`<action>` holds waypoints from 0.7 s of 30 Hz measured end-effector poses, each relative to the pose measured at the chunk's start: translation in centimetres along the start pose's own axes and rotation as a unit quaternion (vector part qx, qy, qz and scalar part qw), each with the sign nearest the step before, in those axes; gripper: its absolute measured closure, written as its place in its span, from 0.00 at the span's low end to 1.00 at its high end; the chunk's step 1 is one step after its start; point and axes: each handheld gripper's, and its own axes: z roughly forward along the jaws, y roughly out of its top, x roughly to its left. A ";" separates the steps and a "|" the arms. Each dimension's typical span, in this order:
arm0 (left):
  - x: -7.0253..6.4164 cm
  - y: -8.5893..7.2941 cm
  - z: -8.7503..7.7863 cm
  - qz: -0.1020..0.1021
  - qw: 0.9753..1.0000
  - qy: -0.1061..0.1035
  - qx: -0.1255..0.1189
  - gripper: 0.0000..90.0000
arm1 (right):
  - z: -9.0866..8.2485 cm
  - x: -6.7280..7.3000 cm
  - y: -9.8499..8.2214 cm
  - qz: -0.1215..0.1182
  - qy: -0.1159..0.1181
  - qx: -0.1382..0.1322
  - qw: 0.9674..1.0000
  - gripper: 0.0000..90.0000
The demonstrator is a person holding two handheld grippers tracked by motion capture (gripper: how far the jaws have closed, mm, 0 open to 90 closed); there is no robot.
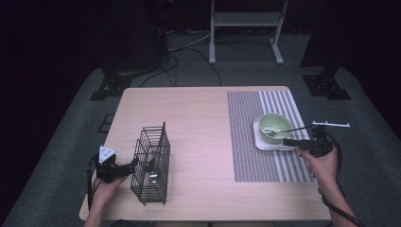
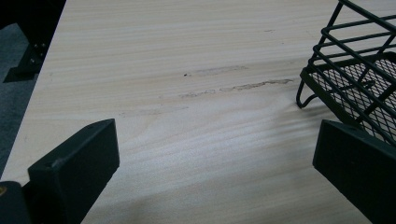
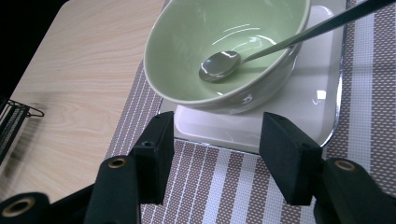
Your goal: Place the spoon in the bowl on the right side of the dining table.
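Note:
A black wire basket (image 1: 151, 163) stands upright on the left front of the wooden table (image 1: 189, 113). My left gripper (image 1: 135, 165) is open at its left side. In the left gripper view the basket's bottom corner (image 2: 355, 74) lies just past the right jaw, and bare wood lies between the jaws of the left gripper (image 2: 215, 154). A pale green bowl (image 1: 275, 125) holding a metal spoon (image 1: 288, 130) sits on a white square plate (image 1: 265, 143). My right gripper (image 1: 292, 142) is open at the plate's right edge. In the right gripper view the bowl (image 3: 219, 42), spoon (image 3: 219, 65) and plate (image 3: 308, 102) lie just ahead of the right gripper (image 3: 219, 126).
A striped brown-and-white placemat (image 1: 250, 142) covers the table's right part under the plate. The spoon's handle sticks out over the bowl's rim to the right. Beyond the far edge are grey carpet, cables and a white frame stand (image 1: 246, 28).

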 end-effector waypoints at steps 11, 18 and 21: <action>0.0 0.0 0.0 0.000 1.000 0.000 0.000 0.00 | 0.4 1.5 -1.1 -0.020 0.008 0.011 1.000 0.47; 0.0 0.0 0.0 0.000 1.000 0.000 0.000 0.00 | 0.5 2.1 -1.8 -0.034 0.011 0.015 0.999 0.47; 0.0 0.0 0.0 0.000 1.000 0.000 0.000 0.00 | 0.5 2.3 -2.0 -0.038 0.009 0.017 0.999 0.46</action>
